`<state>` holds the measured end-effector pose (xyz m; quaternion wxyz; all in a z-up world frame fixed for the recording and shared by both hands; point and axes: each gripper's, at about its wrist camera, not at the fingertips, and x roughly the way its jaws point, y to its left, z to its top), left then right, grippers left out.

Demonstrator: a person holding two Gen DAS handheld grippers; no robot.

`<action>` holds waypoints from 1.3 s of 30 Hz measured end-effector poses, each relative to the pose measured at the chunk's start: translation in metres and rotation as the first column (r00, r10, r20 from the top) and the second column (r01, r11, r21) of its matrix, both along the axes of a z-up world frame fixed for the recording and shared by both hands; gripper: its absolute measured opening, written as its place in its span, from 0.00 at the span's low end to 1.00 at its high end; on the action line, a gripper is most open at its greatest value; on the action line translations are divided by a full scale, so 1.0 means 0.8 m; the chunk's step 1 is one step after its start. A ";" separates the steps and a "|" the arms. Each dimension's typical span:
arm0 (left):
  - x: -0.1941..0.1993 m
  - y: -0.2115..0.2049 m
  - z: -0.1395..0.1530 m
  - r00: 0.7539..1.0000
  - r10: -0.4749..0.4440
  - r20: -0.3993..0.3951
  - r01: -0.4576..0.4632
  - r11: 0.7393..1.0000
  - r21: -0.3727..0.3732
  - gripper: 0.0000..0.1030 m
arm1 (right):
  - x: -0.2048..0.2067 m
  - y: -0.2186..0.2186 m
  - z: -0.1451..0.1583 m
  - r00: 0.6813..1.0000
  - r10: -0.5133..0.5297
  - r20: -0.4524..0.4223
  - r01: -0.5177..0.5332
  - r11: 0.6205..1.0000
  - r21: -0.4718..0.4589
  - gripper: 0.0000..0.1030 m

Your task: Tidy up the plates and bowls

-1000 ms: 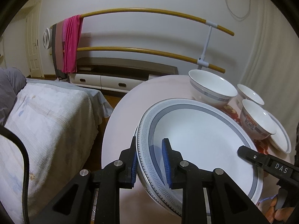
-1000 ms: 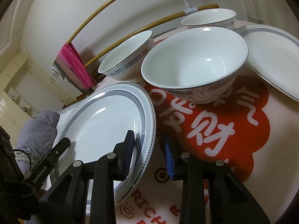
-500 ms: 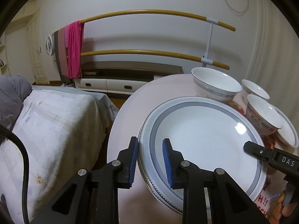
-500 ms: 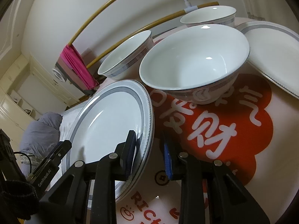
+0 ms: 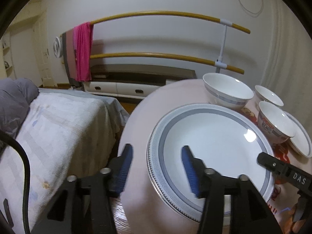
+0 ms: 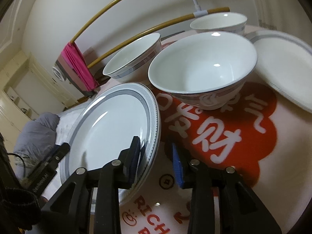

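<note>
Both tongs, left (image 5: 157, 167) and right (image 6: 156, 156), gape astride the plate's (image 5: 210, 144) rim.

Dim, warm indoor light fills both fisheye views, leaving colours muted and slightly grainy. Small bright highlights from an overhead lamp sit on the glossy large plate (image 5: 214, 142) and inside the nearest bowl (image 6: 202, 68). Straight lines bow strongly toward the edges, and a black circular vignette cuts off every corner. The right wrist view is softly blurred, most clearly at the far plate (image 6: 282, 66). Shadows are soft and faint.
</note>
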<state>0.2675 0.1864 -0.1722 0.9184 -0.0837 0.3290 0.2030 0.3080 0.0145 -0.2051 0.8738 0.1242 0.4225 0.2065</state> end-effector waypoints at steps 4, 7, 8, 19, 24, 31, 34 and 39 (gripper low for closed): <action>-0.007 -0.012 0.013 1.000 -0.003 0.013 0.003 1.000 0.003 0.65 | -0.014 -0.002 0.011 1.000 -0.003 0.029 0.004 0.999 -0.039 0.50; -0.015 -0.027 0.024 1.000 -0.020 0.022 0.019 1.000 0.007 0.70 | -0.027 -0.008 0.023 0.999 -0.002 0.051 0.004 0.999 -0.041 0.58; -0.018 -0.032 0.027 0.999 -0.025 0.023 0.025 1.000 0.010 0.72 | -0.030 -0.010 0.027 0.998 -0.003 0.058 0.006 0.999 -0.046 0.60; -0.069 -0.103 0.072 0.993 -0.081 0.081 0.080 0.997 0.017 0.95 | -0.077 -0.059 0.074 0.992 -0.032 0.122 0.036 0.999 -0.032 0.78; -0.084 -0.145 0.086 0.985 -0.136 0.109 0.134 0.991 0.023 0.98 | -0.101 -0.100 0.093 0.984 -0.059 0.169 0.064 0.998 -0.028 0.85; -0.079 -0.193 0.086 0.981 -0.151 0.124 0.151 0.988 0.002 0.98 | -0.113 -0.170 0.115 0.967 -0.110 0.229 0.118 0.993 -0.023 0.89; -0.069 -0.208 0.088 0.980 -0.154 0.126 0.157 0.988 -0.012 0.98 | -0.109 -0.201 0.115 0.963 -0.131 0.235 0.139 0.990 -0.020 0.89; -0.029 -0.235 0.081 0.982 -0.164 0.095 0.168 0.985 -0.038 0.98 | -0.091 -0.240 0.111 0.960 -0.160 0.229 0.169 0.985 -0.022 0.89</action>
